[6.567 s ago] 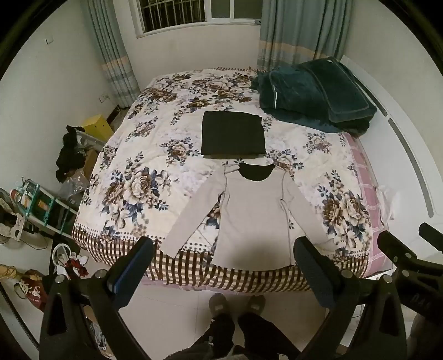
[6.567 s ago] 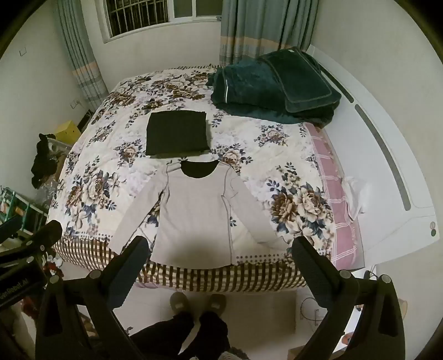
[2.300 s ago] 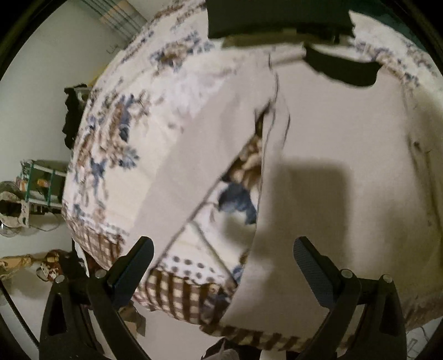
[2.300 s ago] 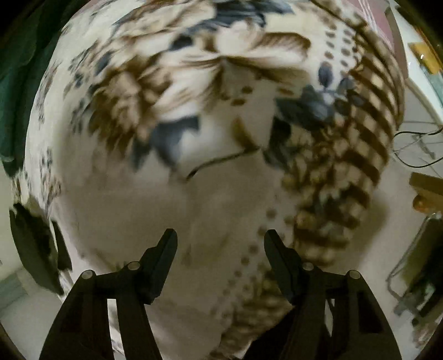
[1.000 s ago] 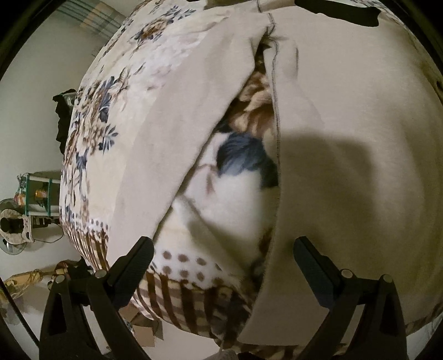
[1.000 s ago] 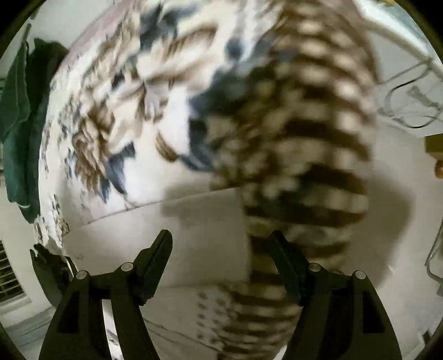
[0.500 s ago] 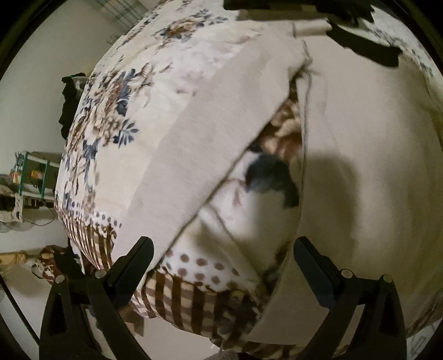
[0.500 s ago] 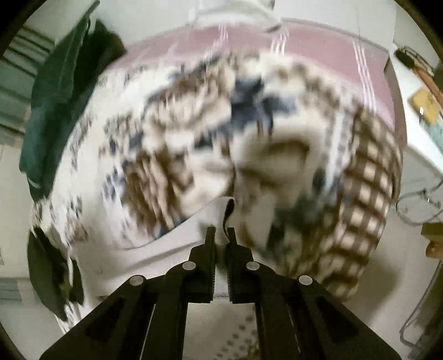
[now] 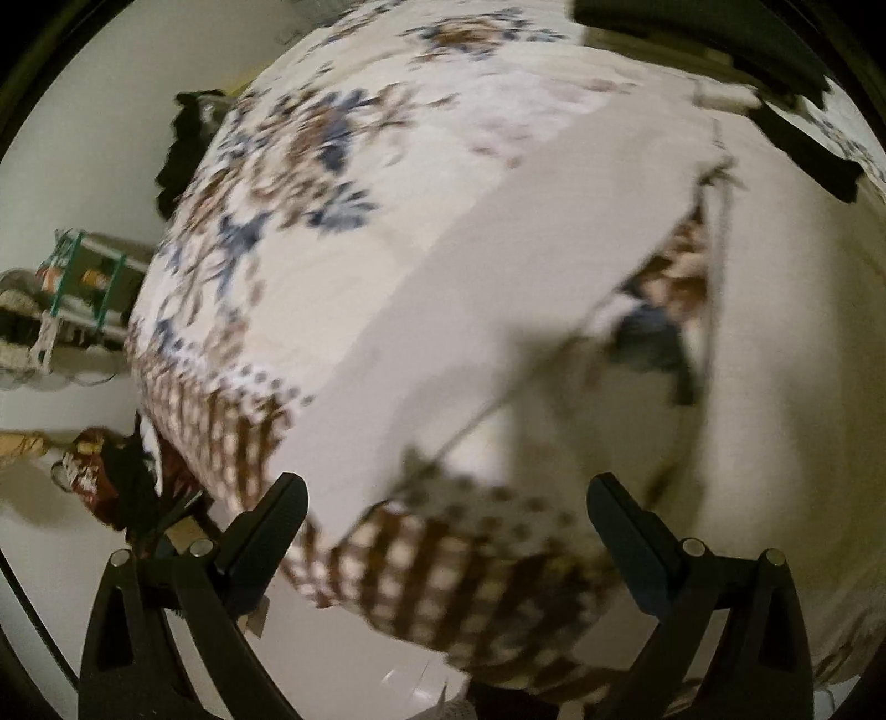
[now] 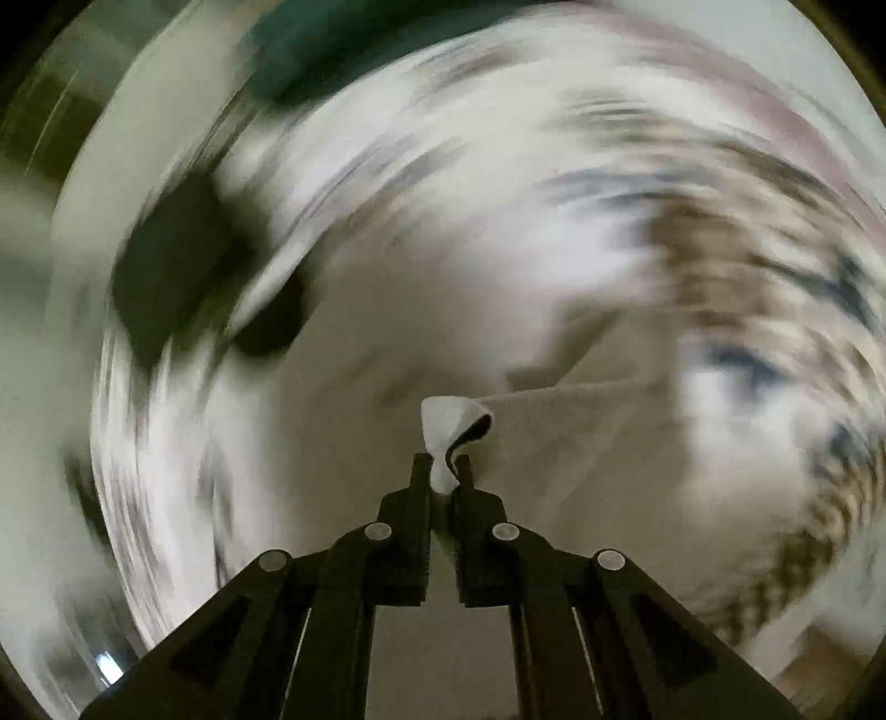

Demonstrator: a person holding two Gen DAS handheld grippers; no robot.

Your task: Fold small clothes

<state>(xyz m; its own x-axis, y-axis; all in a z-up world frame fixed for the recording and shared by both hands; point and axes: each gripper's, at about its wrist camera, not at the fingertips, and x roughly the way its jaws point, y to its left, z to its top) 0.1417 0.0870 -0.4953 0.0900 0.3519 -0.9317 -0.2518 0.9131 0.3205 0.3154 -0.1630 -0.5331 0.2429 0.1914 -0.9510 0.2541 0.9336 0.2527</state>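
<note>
A beige long-sleeved top (image 9: 775,332) lies flat on the floral bedspread (image 9: 310,221), neck away from me. Its left sleeve (image 9: 498,299) runs down to the bed's front edge. My left gripper (image 9: 446,509) is open just above that sleeve's cuff end. My right gripper (image 10: 442,462) is shut on the cuff of the right sleeve (image 10: 454,426) and holds it lifted over the top's body (image 10: 387,354); that view is heavily blurred by motion.
A folded dark garment (image 9: 698,27) lies beyond the top's neck, also seen as a dark patch in the right wrist view (image 10: 171,260). A dark green blanket (image 10: 332,50) is at the far side. A shelf rack (image 9: 72,293) and shoes (image 9: 94,465) stand on the floor at left.
My right gripper has closed on the right sleeve's cuff and is swinging it up and over the top. My left gripper has shifted left along the left sleeve toward its cuff, still open.
</note>
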